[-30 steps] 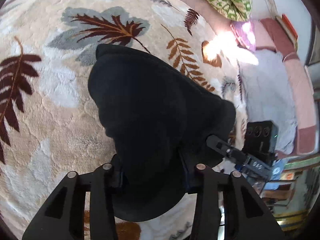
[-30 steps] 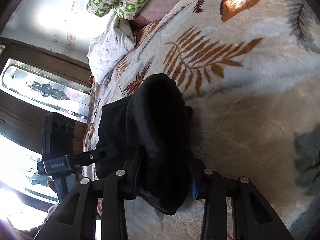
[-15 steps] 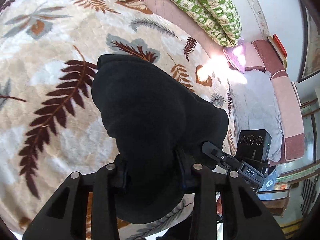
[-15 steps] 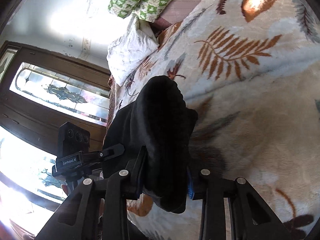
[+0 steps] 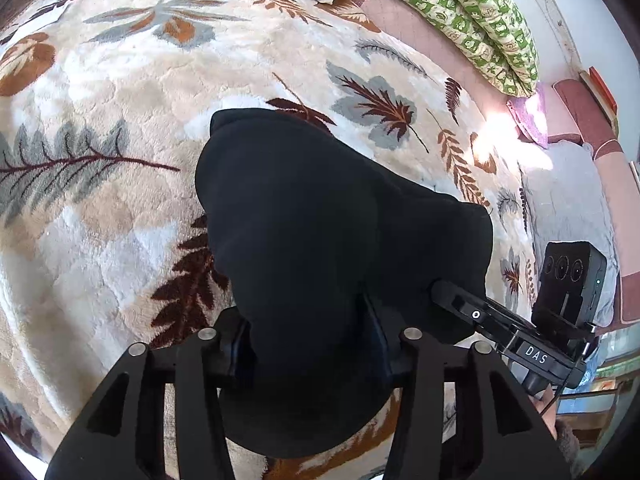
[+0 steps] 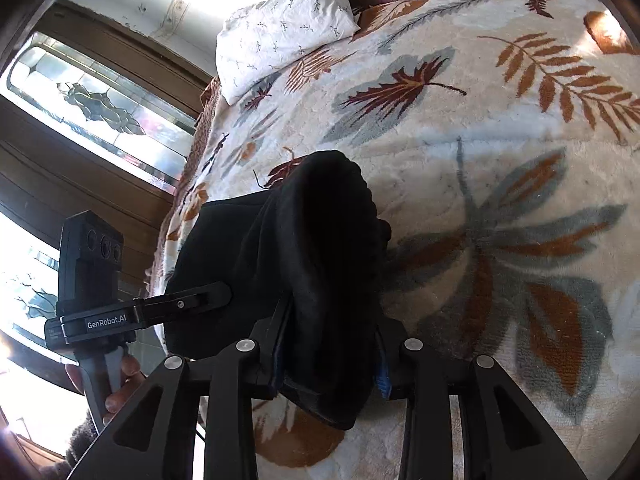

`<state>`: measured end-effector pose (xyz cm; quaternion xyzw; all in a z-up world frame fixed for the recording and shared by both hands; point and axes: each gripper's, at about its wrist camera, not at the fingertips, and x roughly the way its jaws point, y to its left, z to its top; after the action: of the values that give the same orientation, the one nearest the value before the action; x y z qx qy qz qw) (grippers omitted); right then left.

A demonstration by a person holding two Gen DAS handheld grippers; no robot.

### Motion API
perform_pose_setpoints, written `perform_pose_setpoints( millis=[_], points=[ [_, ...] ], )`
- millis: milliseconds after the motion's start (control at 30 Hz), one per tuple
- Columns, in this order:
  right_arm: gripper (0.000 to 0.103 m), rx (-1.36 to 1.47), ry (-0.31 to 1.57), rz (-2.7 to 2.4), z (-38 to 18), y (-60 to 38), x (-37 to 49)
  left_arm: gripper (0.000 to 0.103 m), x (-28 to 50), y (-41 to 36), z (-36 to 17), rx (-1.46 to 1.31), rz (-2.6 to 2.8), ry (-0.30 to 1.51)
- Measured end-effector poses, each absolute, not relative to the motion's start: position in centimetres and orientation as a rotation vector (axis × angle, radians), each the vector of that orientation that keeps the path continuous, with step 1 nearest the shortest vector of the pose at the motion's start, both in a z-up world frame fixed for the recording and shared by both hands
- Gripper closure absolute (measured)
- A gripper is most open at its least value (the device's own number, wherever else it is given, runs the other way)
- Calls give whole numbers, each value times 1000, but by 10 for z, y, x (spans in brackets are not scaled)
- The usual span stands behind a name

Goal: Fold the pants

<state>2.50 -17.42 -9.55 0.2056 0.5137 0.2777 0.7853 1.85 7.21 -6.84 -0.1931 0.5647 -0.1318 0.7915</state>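
One pair of black pants point(image 5: 320, 232) is in view, bunched into a thick dark mass above the leaf-patterned blanket point(image 5: 120, 92) that covers the bed. Two claws hold it. The left claw point(image 5: 310, 344) is clamped on one bunched edge of the pants, its two fingers pressed against the cloth on either side. The right claw point(image 6: 330, 354) is likewise closed on another bunched part, cloth filling the gap between its fingers.

Beyond the pants, at the head of the blanket, lie one white pillow point(image 6: 280, 28) with small sprigs and one green patterned quilt point(image 5: 472, 20), folded or rolled.

The pants are so dark that folds, seams, waistband and legs cannot be told apart. Whether the far end of the pants touches the blanket is unclear. The fingertips of both claws are buried in cloth. The quilt is cut off by the frame edge in the right wrist view.
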Motion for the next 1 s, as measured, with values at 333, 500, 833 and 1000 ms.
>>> perform_pose_setpoints(
  millis=[333,500,833,1000],
  points=[
    [52,455,1107,563,-101,-193,21,48,7,85,-63,-455,-303,1202],
    [46,471,1092,539,-93,-208,9,48,-8,89,-49,-437,-268,1181],
    [32,449,1024,461,-51,-232,-27,48,-41,72,-29,-316,-99,1133],
    [15,401,1026,375,-38,-236,-47,48,-59,54,-20,-250,-55,1095]
  ],
)
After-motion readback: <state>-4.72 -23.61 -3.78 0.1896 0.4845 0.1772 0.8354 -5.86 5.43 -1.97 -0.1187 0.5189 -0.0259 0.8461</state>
